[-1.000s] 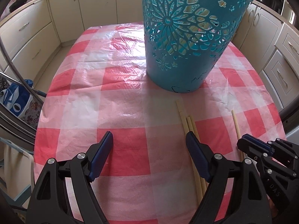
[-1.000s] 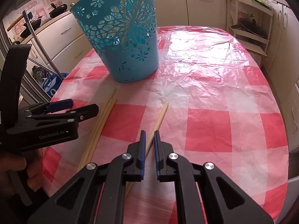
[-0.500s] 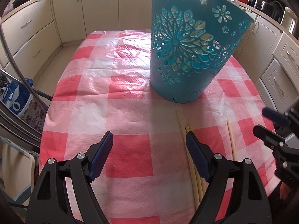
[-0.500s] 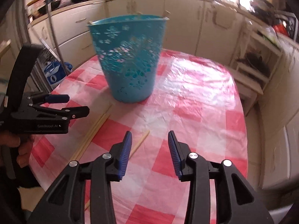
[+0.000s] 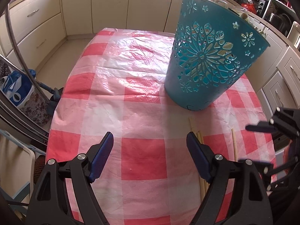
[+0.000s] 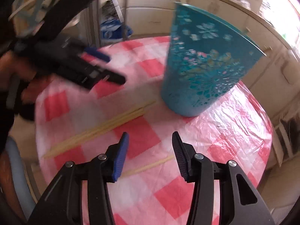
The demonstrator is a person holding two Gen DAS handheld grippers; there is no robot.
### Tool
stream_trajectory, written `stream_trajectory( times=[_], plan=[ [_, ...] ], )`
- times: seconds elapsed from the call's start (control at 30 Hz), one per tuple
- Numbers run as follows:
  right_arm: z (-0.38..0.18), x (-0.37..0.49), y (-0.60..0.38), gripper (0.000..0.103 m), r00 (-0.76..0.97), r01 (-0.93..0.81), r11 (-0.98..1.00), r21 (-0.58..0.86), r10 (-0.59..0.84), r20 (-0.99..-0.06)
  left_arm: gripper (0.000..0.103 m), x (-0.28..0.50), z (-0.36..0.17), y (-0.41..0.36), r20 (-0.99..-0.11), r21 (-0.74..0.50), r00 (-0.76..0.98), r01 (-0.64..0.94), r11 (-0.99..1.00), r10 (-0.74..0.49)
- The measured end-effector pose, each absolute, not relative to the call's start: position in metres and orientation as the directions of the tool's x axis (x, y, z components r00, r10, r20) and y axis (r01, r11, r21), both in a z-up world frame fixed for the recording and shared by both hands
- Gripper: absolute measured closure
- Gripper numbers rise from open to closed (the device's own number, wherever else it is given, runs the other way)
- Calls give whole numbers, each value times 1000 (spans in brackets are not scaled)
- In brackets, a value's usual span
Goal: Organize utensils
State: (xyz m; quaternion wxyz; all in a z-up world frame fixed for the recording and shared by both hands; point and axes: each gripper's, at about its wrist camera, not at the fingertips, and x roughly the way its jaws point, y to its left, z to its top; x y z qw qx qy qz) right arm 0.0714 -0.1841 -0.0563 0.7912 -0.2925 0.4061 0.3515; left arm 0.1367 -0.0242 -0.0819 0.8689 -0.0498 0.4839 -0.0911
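A teal perforated basket [image 5: 210, 63] stands on the red-and-white checked table [image 5: 131, 97]; it also shows in the right wrist view [image 6: 202, 71]. A bundle of wooden chopsticks [image 6: 105, 129] lies in front of it, partly behind my left gripper's right finger in the left wrist view [image 5: 196, 133]. A single chopstick [image 5: 234, 144] lies apart, and in the right wrist view [image 6: 150, 166] it runs between my fingers. My left gripper [image 5: 150, 144] is open and empty above the table. My right gripper [image 6: 150, 142] is open and empty above the single chopstick.
Cream kitchen cabinets [image 5: 112, 5] surround the table. A blue-and-white bag [image 5: 15, 91] sits on the floor at the left. The right gripper's body [image 5: 277, 127] shows at the right edge of the left wrist view; the left gripper's body [image 6: 78, 69] shows blurred in the right wrist view.
My right gripper opened from nearly shut, let go of the single chopstick, lifted and swung. My left gripper pulled back from the basket and stayed open.
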Motion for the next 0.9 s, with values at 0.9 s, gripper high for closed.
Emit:
stream_trajectory(
  times=[0.9],
  plan=[
    [-67, 16, -120, 31, 78, -978, -181, -106, 151, -985, 27, 146, -85, -17, -842, -180, 503, 79, 981, -195]
  ],
)
